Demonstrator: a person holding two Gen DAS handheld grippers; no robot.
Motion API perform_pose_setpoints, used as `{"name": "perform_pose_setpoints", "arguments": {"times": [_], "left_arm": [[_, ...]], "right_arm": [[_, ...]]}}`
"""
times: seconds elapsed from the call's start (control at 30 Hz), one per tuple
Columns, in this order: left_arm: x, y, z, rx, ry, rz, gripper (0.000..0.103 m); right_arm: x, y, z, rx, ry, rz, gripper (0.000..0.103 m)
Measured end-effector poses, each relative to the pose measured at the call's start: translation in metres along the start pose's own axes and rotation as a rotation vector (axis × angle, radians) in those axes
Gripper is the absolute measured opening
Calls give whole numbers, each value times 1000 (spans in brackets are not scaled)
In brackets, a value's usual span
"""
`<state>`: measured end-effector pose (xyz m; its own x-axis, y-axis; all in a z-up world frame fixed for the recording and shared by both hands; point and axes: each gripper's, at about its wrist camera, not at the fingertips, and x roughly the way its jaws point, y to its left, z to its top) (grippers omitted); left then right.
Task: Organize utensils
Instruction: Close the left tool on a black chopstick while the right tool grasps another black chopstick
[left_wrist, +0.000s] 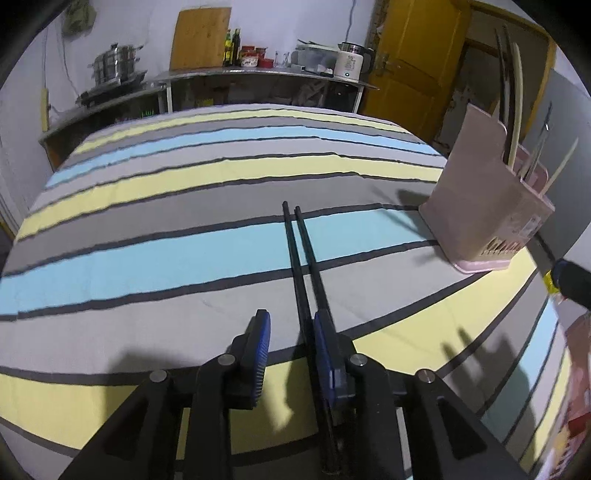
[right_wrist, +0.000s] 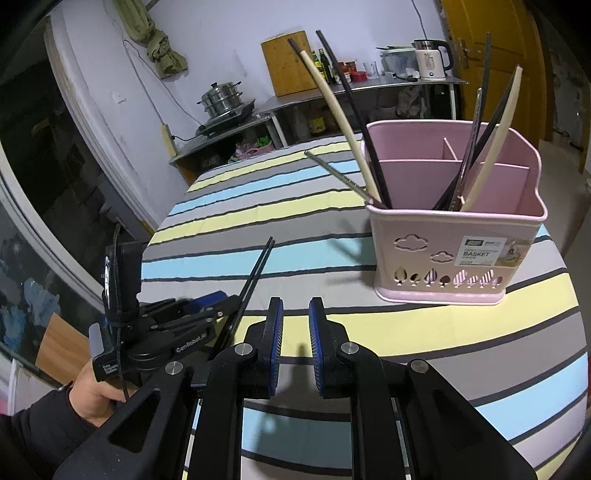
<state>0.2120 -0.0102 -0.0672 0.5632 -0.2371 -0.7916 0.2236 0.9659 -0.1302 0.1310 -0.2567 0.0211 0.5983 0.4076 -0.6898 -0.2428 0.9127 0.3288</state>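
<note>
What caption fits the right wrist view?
Black chopsticks lie between the left hand-held gripper's fingers beside a pink utensil basket.

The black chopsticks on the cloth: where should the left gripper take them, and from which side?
Probably at the near, thicker ends. The black chopsticks lie side by side on the striped cloth, tips pointing away, and run back between the left gripper's open pads. Come from above along their length, closing across both together.

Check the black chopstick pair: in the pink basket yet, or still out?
Out. The black chopsticks lie along the striped cloth, beside one pad of the open left claw, well short of the pink basket.
</note>
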Motion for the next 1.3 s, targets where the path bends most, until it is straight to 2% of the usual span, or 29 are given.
{"name": "perform_pose_setpoints", "arguments": {"times": [0.1, 0.17, 0.3, 0.53, 0.7, 1.07, 1.3], "left_arm": [[0, -7, -3, 39, -5, 57, 19], [-2, -3, -4, 22, -3, 72, 9], [-15, 16, -16, -63, -4, 84, 6], [-37, 55, -34, -157, -7, 117, 6], [-38, 75, -30, -216, 7, 88, 6], [-12, 84, 5, -168, 45, 58, 7], [-3, 77, 15, -83, 38, 88, 8]], "right_arm": [[5, 2, -1, -5, 11, -1, 14], [9, 2, -1, -6, 19, -2, 14], [22, 5, -1, -3, 38, 6, 14], [61, 17, 2, -22, 85, 30, 14], [89, 31, 5, -40, 120, 45, 14], [142, 45, 16, -65, 185, 9, 14], [159, 52, 18, -95, 206, -52, 14]]}}
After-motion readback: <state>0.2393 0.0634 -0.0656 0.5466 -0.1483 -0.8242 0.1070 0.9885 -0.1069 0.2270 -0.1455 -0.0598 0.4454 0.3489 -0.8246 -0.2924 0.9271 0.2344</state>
